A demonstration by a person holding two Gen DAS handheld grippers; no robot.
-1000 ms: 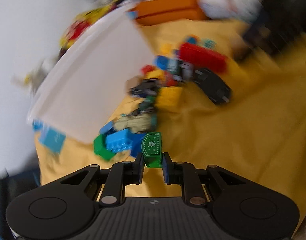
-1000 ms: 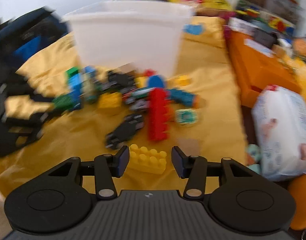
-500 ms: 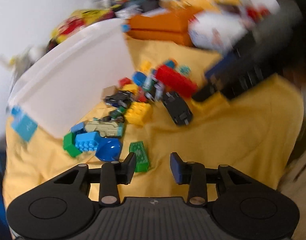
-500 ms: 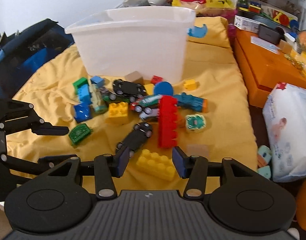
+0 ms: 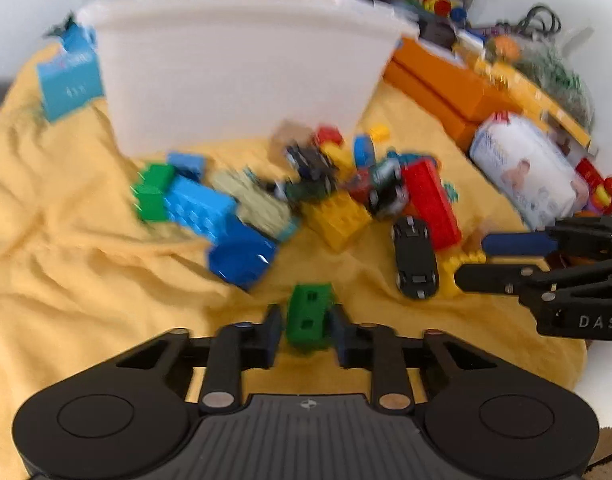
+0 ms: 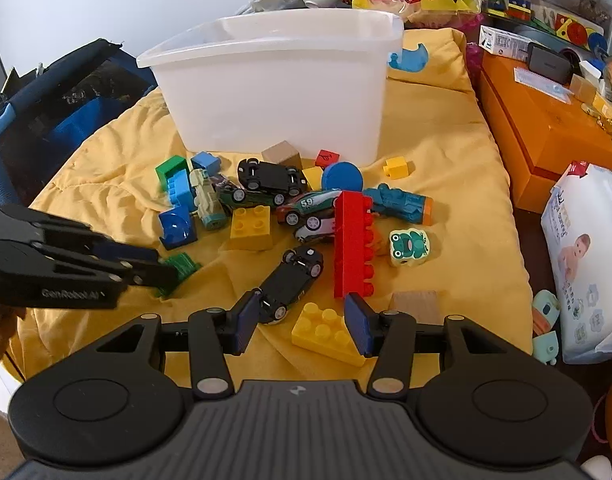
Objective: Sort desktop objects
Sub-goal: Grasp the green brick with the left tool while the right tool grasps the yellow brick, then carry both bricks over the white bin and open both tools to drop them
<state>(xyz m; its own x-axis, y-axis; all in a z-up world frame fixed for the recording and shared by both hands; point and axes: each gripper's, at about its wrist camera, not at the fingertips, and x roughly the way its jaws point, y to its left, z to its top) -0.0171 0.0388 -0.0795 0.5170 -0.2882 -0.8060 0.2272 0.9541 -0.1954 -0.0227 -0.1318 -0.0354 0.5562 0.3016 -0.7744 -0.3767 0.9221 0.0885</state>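
Toy bricks and toy cars lie heaped on a yellow cloth [image 6: 434, 128] in front of a white plastic bin [image 6: 273, 92]. My left gripper [image 5: 306, 330] is shut on a green brick [image 5: 308, 316] low over the cloth; it also shows in the right wrist view [image 6: 161, 270] with the green brick [image 6: 181, 264] at its tips. My right gripper [image 6: 301, 320] is open, its fingers around the end of a flat yellow brick [image 6: 328, 334] beside a black toy car [image 6: 291, 282]. A long red brick [image 6: 352, 244] lies just beyond.
An orange box [image 6: 546, 132] and a white wipes pack [image 6: 590, 260] stand to the right. A dark blue bag [image 6: 53, 104] sits at the left. A wooden block [image 6: 414, 304] lies by my right finger. A frog block [image 6: 409, 245] and blue pieces lie in the pile.
My left gripper let the green brick drop, swung round toward the bin and closed on the brick again. My right gripper stayed open over the yellow brick.
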